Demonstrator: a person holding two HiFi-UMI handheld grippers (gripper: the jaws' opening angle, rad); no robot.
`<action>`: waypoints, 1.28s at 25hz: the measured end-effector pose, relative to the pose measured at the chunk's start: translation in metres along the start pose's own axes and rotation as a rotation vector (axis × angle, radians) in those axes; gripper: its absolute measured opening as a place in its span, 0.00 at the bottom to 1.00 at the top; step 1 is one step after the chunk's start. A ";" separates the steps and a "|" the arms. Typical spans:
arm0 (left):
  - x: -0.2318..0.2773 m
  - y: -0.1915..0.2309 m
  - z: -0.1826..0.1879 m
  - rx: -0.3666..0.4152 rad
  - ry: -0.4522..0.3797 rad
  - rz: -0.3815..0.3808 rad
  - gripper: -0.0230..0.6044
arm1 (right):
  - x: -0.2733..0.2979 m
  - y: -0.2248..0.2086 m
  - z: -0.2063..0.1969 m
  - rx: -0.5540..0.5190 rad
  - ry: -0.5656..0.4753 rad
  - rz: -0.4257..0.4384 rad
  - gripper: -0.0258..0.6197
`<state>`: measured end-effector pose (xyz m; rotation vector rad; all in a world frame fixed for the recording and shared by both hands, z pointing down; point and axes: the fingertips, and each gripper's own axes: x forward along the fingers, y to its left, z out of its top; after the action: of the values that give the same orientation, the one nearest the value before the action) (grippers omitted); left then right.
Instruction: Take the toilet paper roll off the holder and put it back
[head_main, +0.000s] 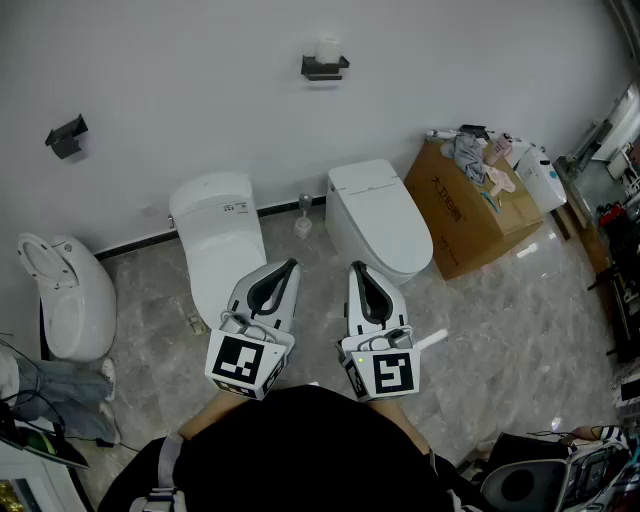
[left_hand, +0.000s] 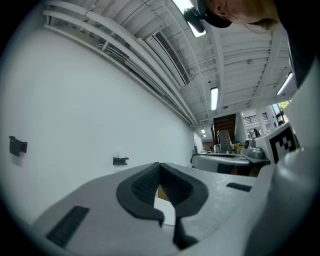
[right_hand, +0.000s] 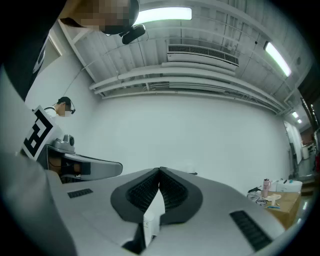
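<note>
A white toilet paper roll (head_main: 328, 47) stands on a black wall holder (head_main: 324, 68), high on the white wall in the head view. Both grippers hang low near my body, far from it and pointing towards the wall. My left gripper (head_main: 293, 265) is shut with nothing between its tips. My right gripper (head_main: 357, 268) is also shut and empty. In the left gripper view the jaws (left_hand: 159, 165) meet, and the black holder (left_hand: 120, 160) shows small on the wall beyond. The right gripper view shows its jaws (right_hand: 160, 170) closed tip to tip against the bare wall.
A second, empty black holder (head_main: 66, 135) is on the wall at the left. Two white toilets (head_main: 215, 235) (head_main: 378, 215) stand below the roll with a toilet brush (head_main: 303, 218) between them. A third toilet (head_main: 65, 290) sits far left. A cardboard box (head_main: 478, 210) with clutter is at the right.
</note>
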<state>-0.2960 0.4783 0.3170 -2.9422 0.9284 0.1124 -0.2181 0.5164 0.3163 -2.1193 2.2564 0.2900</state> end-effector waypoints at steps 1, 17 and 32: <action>0.001 -0.001 0.000 0.001 0.000 -0.001 0.05 | 0.001 -0.003 0.001 0.009 -0.015 -0.008 0.08; 0.017 0.018 -0.008 -0.008 0.002 -0.035 0.05 | 0.031 -0.004 -0.007 0.024 -0.004 -0.022 0.08; 0.047 0.042 -0.032 -0.058 0.029 -0.083 0.05 | 0.064 -0.022 -0.025 0.053 -0.022 -0.082 0.08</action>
<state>-0.2799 0.4147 0.3434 -3.0379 0.8191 0.0945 -0.1980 0.4482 0.3289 -2.1641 2.1336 0.2470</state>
